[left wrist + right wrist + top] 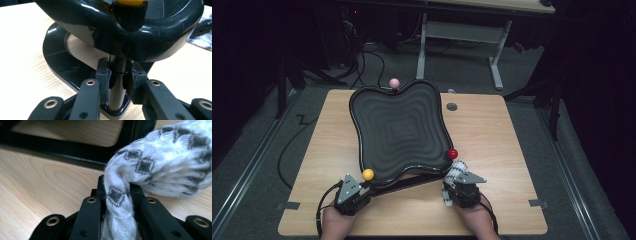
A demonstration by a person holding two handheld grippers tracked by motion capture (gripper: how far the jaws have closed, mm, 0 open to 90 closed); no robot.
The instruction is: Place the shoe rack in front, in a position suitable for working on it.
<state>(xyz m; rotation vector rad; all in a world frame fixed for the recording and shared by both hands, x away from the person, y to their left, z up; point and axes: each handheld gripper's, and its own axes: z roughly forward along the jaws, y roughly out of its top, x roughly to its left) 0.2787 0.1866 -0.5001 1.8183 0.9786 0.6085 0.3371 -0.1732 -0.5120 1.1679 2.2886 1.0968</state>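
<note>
Black left claw (119, 81) clamps the tray's post (117, 87); right claw (119, 195) pinches a patterned cloth (160, 162).

Tilted black tray (399, 131), perhaps ridged, on table (492, 140)

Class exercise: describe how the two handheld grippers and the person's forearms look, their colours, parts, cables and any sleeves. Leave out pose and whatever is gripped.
Both the left gripper and the right gripper are black, each topped by a grey three-cornered plate. Their jaws are flat black linkage bars with brass-ringed pivot holes and black pads. A black cable loops from each. The forearms show no sleeves.
</note>
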